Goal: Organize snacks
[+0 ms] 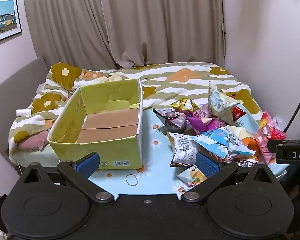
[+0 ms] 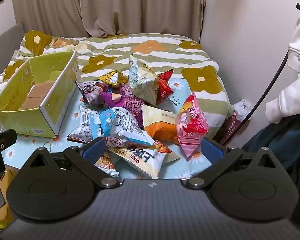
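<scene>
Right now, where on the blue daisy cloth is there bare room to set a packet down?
Bare cloth lies in front of the cardboard box, around the rubber band, and in the strip between the box and the snack pile. The box floor is bare too. Right of that strip, packets overlap to the cloth's edge.

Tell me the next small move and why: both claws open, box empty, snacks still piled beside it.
Probably lower the right claw onto the white Oishi bag lying nearest between its open fingers and close. The green box holds nothing yet, and that bag looks least buried.
</scene>
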Motion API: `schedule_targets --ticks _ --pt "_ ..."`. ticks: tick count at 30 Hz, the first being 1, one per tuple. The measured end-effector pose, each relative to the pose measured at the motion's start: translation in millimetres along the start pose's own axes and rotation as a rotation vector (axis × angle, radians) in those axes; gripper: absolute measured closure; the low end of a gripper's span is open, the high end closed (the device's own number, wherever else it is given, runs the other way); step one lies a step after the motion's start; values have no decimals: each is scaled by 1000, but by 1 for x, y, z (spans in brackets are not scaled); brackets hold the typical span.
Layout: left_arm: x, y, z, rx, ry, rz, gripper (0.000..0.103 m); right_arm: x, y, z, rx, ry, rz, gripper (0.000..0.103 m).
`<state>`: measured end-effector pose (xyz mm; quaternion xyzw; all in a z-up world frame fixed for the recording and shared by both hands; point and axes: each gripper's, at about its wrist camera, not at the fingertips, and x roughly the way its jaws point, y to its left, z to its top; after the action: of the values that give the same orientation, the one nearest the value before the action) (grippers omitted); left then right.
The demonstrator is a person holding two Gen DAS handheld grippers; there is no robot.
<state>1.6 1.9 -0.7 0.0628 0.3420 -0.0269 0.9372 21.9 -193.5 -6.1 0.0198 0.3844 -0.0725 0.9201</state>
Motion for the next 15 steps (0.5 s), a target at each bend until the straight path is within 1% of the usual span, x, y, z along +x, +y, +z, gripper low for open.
schedule_targets --ticks 1,2,5,6,12,15 --pt "1 1 0 -5 7 0 0 -1 0 -1 4 -9 2 0" --pt "7 0 5 8 35 -1 0 -1 0 -1 4 -8 1 0" --pt "1 -7 6 28 3 25 0 -2 0 -4 4 -2 -1 0" --pt "-3 -3 4 13 -19 11 0 -3 0 -4 5 1 -1 0" --pt "1 -3 2 10 -12 5 0 -2 -6 6 12 -1 -3 0" --pt "1 -3 2 8 -12 5 0 -3 -6 2 17 -11 -4 0"
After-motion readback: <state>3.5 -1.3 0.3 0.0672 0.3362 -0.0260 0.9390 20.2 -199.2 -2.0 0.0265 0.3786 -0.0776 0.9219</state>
